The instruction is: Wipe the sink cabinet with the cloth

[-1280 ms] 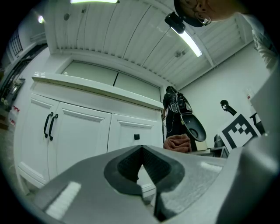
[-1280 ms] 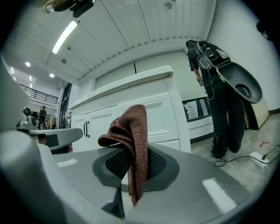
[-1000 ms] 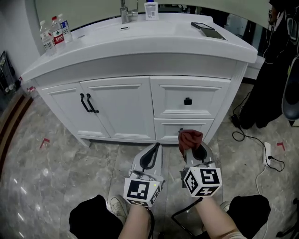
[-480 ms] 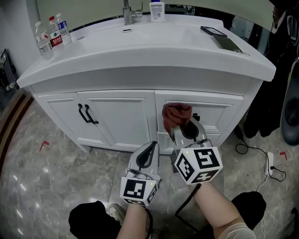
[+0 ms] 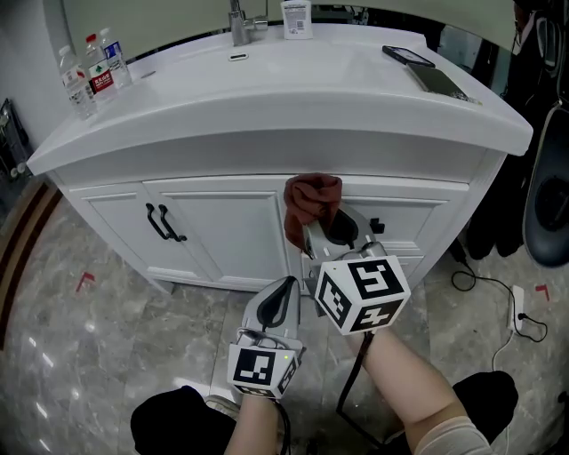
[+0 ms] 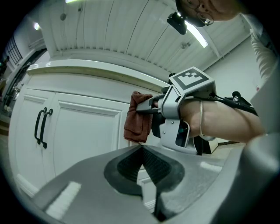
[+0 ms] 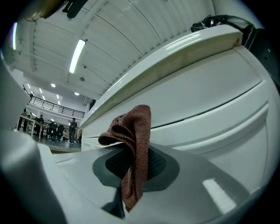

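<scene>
Three water bottles stand at the far left corner of the white countertop. Below them is the sink cabinet, with a pair of black handles where its two doors meet. A faucet rises at the back of the basin.

The left gripper is held low in front of the cabinet base. Its jaws are pressed together with nothing between them, as the left gripper view shows.

Just to its right and higher, the right gripper has its jaws clamped on the reddish-brown cloth. The cloth is bunched above the jaw tips, with a tail hanging down between them. It sits at the top of the cabinet front, just under the countertop's overhang; whether it touches the panel cannot be told.

Further right, a black knob marks the upper drawer, a dark phone lies on the countertop, and a cable trails over the marble floor.
</scene>
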